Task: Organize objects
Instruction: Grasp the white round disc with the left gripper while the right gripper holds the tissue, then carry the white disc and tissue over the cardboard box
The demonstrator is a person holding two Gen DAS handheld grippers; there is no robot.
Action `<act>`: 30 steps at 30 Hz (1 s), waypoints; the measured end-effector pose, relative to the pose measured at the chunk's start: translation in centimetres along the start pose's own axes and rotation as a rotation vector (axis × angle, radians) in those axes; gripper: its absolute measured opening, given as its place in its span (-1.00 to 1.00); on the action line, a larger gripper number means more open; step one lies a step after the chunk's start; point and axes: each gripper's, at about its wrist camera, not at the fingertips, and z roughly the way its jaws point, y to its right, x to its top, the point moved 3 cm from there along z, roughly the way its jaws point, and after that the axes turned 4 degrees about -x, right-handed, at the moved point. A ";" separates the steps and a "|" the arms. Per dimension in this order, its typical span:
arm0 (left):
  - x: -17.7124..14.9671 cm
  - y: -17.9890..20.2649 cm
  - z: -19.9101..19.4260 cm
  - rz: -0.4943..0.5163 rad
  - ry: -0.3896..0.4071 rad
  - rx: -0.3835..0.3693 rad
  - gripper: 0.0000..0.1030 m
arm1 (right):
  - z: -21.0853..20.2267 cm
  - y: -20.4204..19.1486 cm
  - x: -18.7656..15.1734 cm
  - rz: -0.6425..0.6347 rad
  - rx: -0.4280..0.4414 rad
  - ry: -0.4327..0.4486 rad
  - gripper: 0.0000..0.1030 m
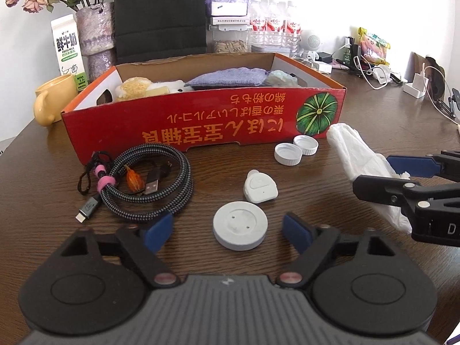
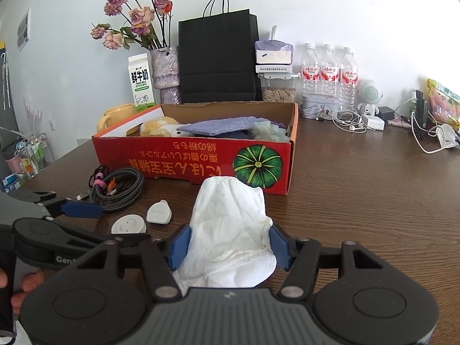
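left wrist view: left gripper point(image 1: 227, 231) is spread wide, pads not touching anything; a round white disc point(image 1: 241, 226) lies on the wooden table point(image 1: 330, 172) btw its fingers, w/ a small white plug-shaped piece point(image 1: 260, 186) just beyond. right wrist view: right gripper point(image 2: 228, 243) is clenched on a crumpled white plastic bag point(image 2: 230, 227), both pads pressing its sides, in front of the red cardboard box point(image 2: 195, 158).

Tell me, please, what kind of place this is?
Probably a home or small office desk, used for storage. A wooden table stands against a wall, crowded with a milk carton, water bottles, dried flowers in a vase and charger cables.
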 end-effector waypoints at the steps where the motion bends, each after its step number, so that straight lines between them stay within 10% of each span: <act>1: 0.0 0.1 -0.1 0.000 0.004 -0.003 0.36 | 0.0 0.0 0.0 0.000 0.002 0.001 0.15; 3: 0.1 0.1 -0.4 -0.002 0.013 -0.014 -0.22 | 0.0 0.0 0.1 0.000 0.005 0.003 0.15; 30: 8.8 -3.9 -4.4 -0.044 0.285 0.026 -0.22 | 1.5 -3.8 7.7 -0.073 0.039 0.152 0.15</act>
